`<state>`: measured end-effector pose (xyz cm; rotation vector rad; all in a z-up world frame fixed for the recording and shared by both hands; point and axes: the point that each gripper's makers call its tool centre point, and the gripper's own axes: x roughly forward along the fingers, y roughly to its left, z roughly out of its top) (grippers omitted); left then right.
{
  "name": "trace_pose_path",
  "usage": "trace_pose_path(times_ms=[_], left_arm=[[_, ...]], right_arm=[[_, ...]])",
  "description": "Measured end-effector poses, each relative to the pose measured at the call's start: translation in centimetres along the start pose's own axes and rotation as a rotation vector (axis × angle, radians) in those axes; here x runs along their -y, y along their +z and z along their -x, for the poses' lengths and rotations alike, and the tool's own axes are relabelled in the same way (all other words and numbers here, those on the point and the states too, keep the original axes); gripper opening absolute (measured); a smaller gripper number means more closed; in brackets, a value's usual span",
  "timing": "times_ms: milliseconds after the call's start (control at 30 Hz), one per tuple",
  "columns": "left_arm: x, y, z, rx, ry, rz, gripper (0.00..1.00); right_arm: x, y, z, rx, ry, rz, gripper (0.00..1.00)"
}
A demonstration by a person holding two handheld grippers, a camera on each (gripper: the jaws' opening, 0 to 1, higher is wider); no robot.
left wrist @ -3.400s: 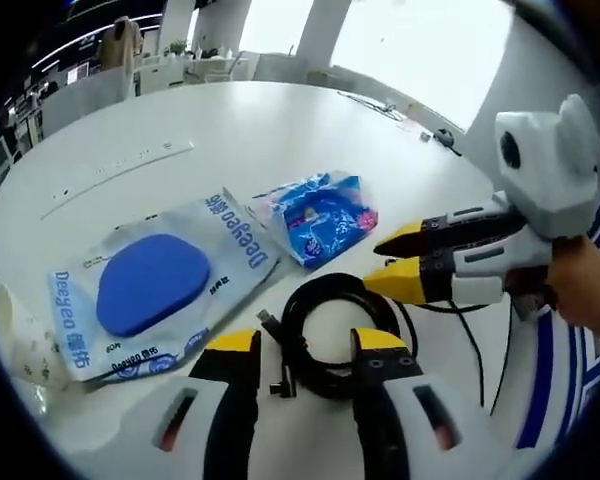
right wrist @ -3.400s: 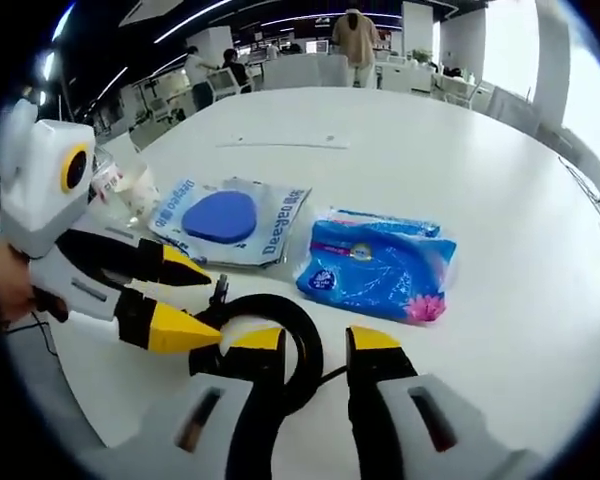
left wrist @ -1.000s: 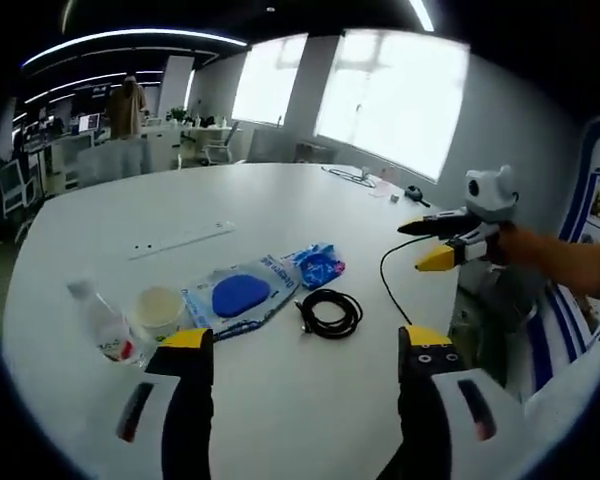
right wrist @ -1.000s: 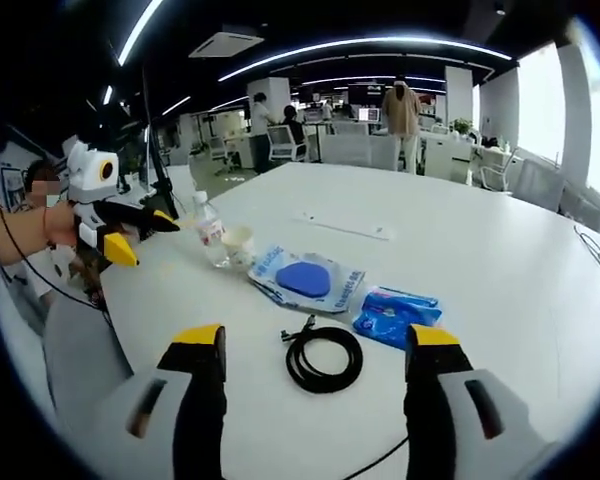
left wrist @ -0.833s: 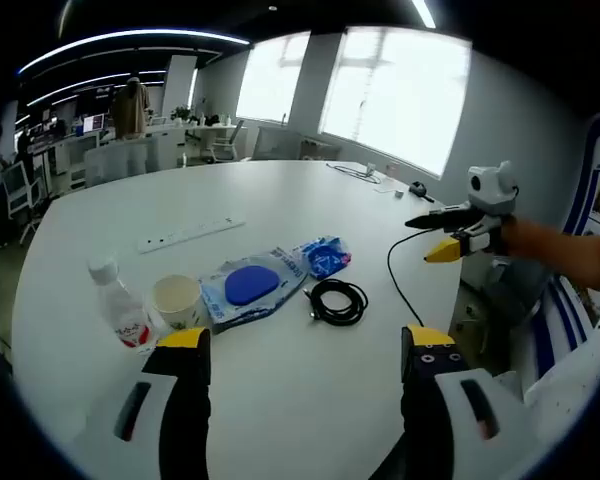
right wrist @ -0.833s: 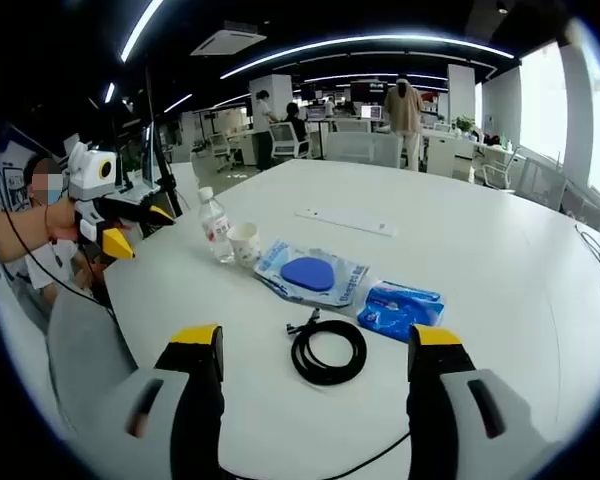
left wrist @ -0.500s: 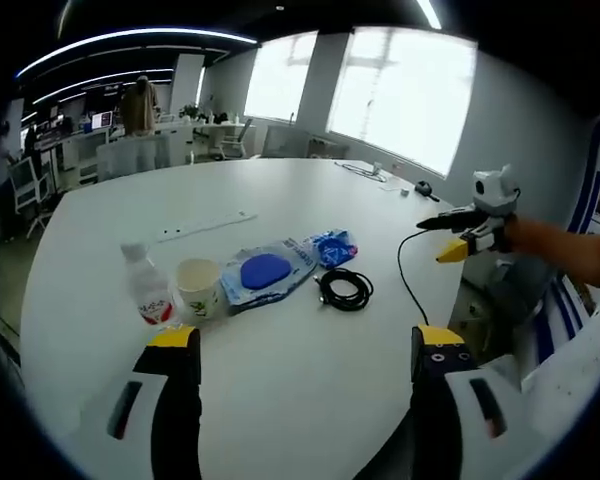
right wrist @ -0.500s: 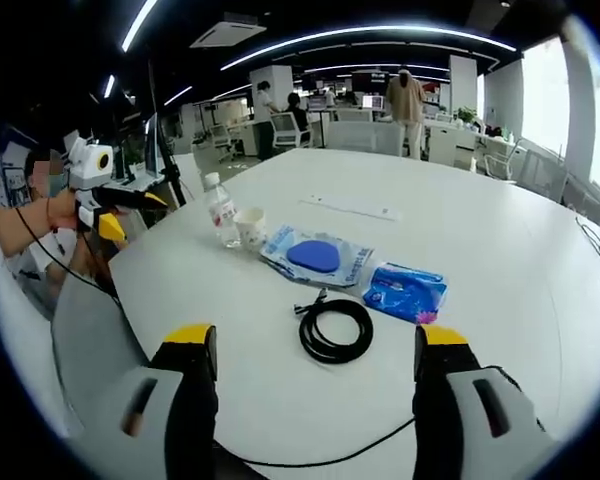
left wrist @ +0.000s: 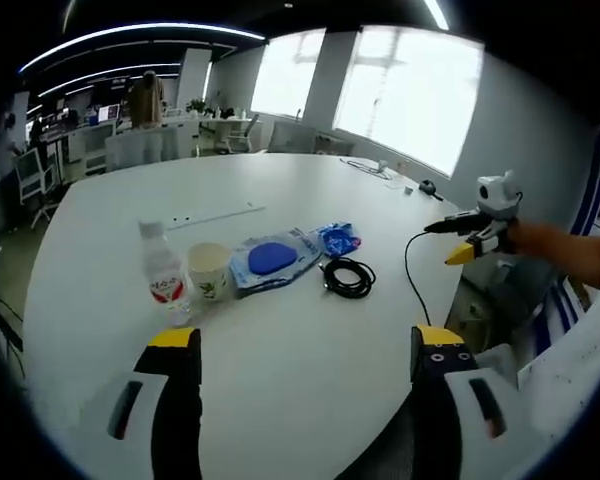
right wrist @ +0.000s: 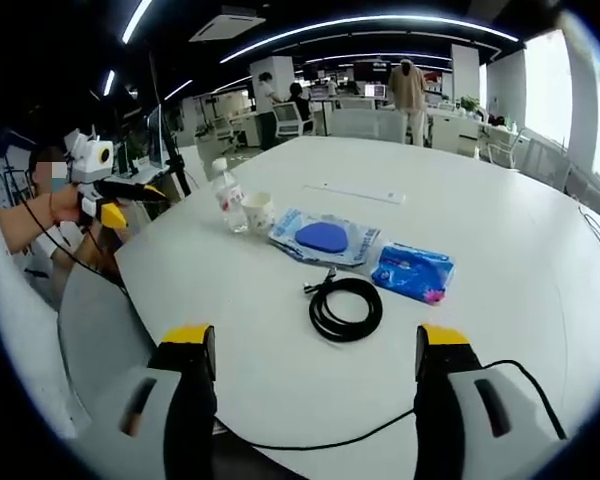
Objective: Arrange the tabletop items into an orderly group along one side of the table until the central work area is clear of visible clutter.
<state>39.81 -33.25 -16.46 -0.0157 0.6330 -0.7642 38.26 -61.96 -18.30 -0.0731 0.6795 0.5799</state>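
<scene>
A big round white desk carries everything, and both tools hang back from it, well apart from the items. In the left gripper view the left tool stands released, its two yellow-tipped jaws spread wide with nothing between them. In the right gripper view the right tool is just the same, jaws wide apart and holding nothing.

Ahead of the left tool, a row of things sits together on the desk. The largest is a flat white packet with a blue oval pad inside it, lying roughly ahead between the jaws. Just beside it, on the side toward the right tool, lies a blue plastic tissue pack, and nearer than that a coiled black cable, wound into a neat loop. On the packet's other side stands a paper cup, upright, and beside the cup a clear water bottle with a red label, also upright.

From the right tool the same row reads the other way: bottle, cup, packet, tissue pack, with the coil closest in.

A thin black cord trails across the desk edge just ahead of the right tool's jaws. A long white power strip lies farther back on the desk, apart from the group.
</scene>
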Motion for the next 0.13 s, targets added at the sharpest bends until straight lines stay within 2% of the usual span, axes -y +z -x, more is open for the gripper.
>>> trace_pose_path(times_ms=[133], left_arm=[[-0.01, -0.2, 0.08, -0.003, 0.003, 0.001, 0.88]], right_arm=[[-0.05, -0.15, -0.03, -0.003, 0.002, -0.001, 0.82]])
